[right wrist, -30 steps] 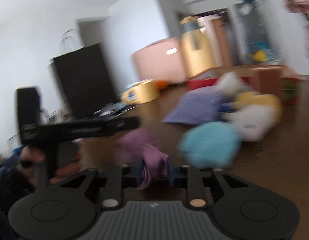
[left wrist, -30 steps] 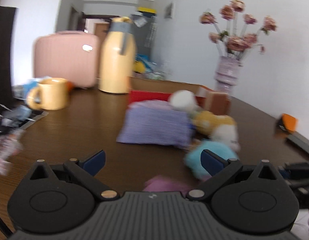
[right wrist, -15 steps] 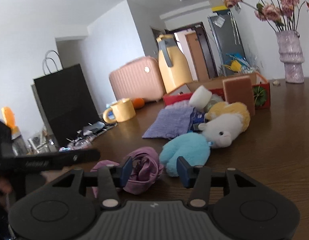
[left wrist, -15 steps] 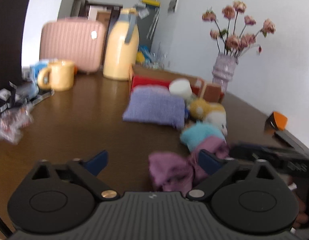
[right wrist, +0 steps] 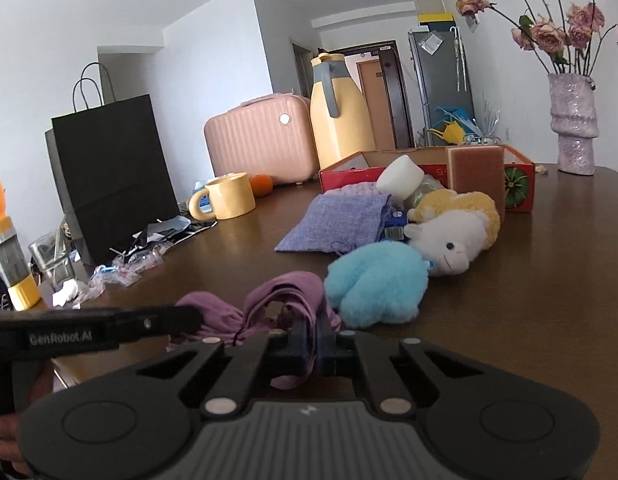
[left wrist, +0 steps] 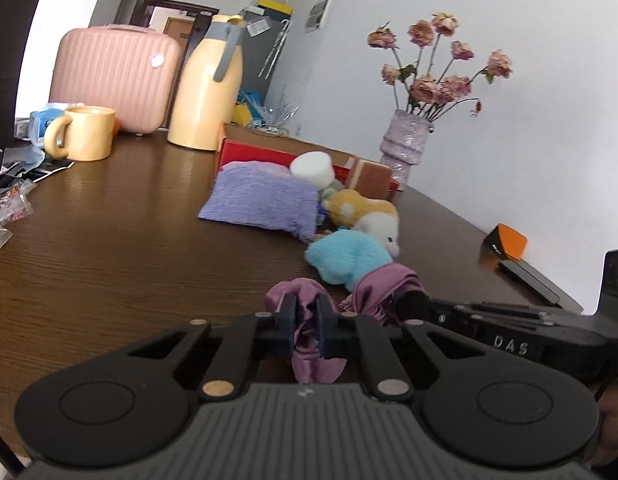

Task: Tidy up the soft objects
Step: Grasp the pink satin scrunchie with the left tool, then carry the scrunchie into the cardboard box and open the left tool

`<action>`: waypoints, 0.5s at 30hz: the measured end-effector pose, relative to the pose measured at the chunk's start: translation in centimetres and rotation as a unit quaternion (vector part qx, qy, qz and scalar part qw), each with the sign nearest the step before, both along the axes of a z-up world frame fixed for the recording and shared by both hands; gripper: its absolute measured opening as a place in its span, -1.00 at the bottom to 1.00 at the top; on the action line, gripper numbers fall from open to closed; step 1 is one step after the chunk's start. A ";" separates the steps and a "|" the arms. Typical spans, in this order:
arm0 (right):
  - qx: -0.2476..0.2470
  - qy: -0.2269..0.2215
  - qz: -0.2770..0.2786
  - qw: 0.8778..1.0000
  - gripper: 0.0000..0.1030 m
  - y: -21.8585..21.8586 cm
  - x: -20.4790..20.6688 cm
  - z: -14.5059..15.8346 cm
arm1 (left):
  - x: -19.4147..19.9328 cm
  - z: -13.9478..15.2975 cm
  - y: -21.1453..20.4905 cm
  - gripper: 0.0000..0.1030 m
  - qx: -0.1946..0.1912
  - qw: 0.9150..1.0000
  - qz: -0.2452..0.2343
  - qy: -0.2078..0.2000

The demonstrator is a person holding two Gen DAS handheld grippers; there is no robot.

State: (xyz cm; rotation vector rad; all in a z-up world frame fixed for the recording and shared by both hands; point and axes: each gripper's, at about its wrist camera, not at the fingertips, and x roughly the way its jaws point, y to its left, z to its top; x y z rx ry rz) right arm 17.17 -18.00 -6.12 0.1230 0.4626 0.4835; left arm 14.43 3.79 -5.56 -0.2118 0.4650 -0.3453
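- Right now both grippers are bunched on the same crumpled purple satin cloth [left wrist: 305, 352], which lies at the near edge of the dark wooden table [left wrist: 109, 264].
- In the left wrist view, the left gripper [left wrist: 307, 330] has its jaws closing, and a fold of the cloth is already pinched between the 2 blue pads.
- In the right wrist view, the right gripper [right wrist: 309, 338] has its jaws drawn fully together, with another fold of the same cloth squeezed between them.
- Each gripper's black arm shows in the other's view, so the 2 hold the cloth at separate spots, close beside one another.
- Just beyond the cloth sits a fluffy light-blue plush toy [right wrist: 375, 284], touching or nearly touching it; behind that lie a white-and-yellow plush lamb [right wrist: 455, 236] and a flat lilac knitted pouch [right wrist: 341, 222].
- Farther back stands an open red cardboard box [right wrist: 519, 182], with a brown-faced sponge block [right wrist: 475, 178] and a white foam cylinder [right wrist: 399, 180] leaning at its front.
- My reading is that the step in hand is securing a 2-point hold on the cloth, probably to spread or fold it.
- The next move seems to call for lifting both ends together and drawing them apart evenly; satin is slippery, so a thin pinch could slide out.
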 end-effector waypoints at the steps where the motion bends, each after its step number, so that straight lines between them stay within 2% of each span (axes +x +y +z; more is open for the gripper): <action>1: 0.001 0.001 -0.004 1.000 -0.92 -0.1 -0.4 -0.1 | -0.3 0.2 -0.2 -0.83 0.003 1.000 -0.002 -0.007; 4: 0.015 0.004 -0.012 1.000 -0.93 -0.6 -1.2 0.1 | -0.6 1.6 -0.8 -0.89 -0.002 0.999 -0.019 -0.032; 8: 0.024 -0.035 -0.004 0.999 -0.94 -1.2 -1.1 2.9 | 2.1 5.4 -1.0 -0.93 -0.040 0.995 -0.051 -0.073; 11: 0.028 -0.063 -0.004 0.998 -0.94 -1.8 1.9 6.2 | 6.9 8.8 -1.1 -0.93 -0.061 0.992 -0.064 -0.093; 13: 0.024 -0.086 -0.015 0.996 -0.94 -2.1 5.3 8.7 | 11.9 11.5 -1.3 -0.93 -0.057 0.991 -0.060 -0.104; 15: 0.011 -0.094 -0.020 0.995 -0.94 -2.2 10.6 11.4 | 17.9 13.9 -1.7 -0.93 -0.042 0.992 -0.053 -0.104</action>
